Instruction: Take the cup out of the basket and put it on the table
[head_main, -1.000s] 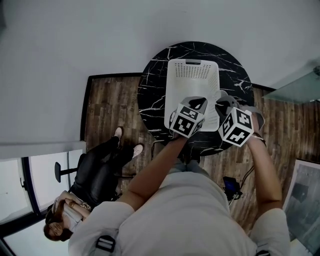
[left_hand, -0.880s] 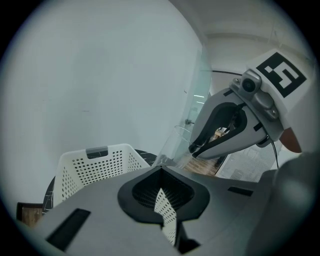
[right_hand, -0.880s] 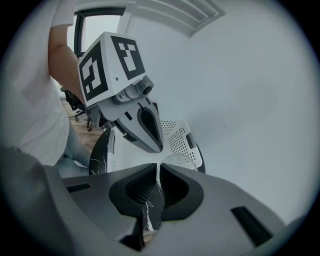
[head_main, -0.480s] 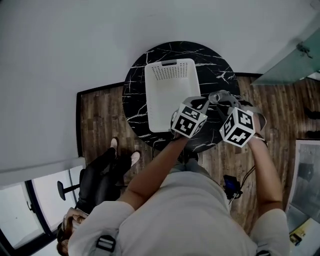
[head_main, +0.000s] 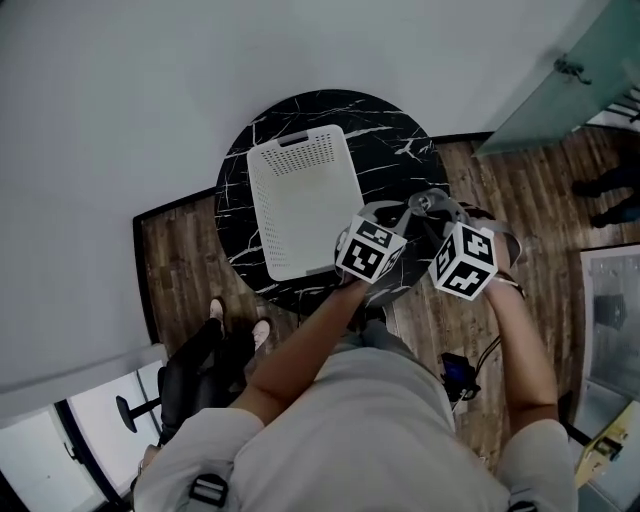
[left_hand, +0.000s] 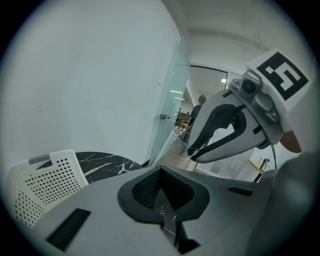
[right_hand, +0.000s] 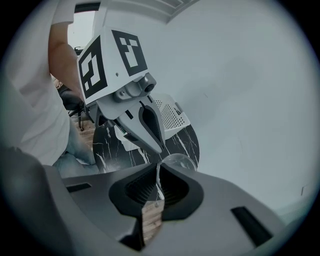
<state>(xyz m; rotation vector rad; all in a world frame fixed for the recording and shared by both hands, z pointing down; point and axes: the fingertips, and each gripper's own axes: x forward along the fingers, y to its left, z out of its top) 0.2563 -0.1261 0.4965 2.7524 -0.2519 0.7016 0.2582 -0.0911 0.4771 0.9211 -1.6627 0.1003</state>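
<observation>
A: On the left half of the round black marble tabletop (head_main: 395, 150) we find the white basket (head_main: 305, 155), lying a little askew, its perforated end wall turned away from us. What do we see in it?

B: Only its bare white bottom. Further left, off the tabletop, we see someone's legs (head_main: 200, 370) in dark trousers on the wooden floor (head_main: 190, 230).

A: Just right of the basket comes our left gripper (left_hand: 161, 172). How do its jaws stand?

B: Pressed together at the tips, with nothing held between them. Through the narrow slit nearer the camera we see only a sliver of marble.

A: And our right gripper (right_hand: 158, 167), close beside it?

B: Its jaws pinch the thin wall of the clear glass cup (right_hand: 179, 161) at the rim. The glass runs as a fine line between the two of them, and the cup's round body bulges out to their right. So the cup is outside the basket, in our right gripper, over the right part of the tabletop near its edge.

A: Does its base touch the marble?

B: We cannot tell; the glass is too faint from above. We do see that both grippers lean towards each other, the left one's tips pointing close to the cup.

A: And at the far right?

B: A glass door (head_main: 560, 80), up beyond the wooden floor.
</observation>
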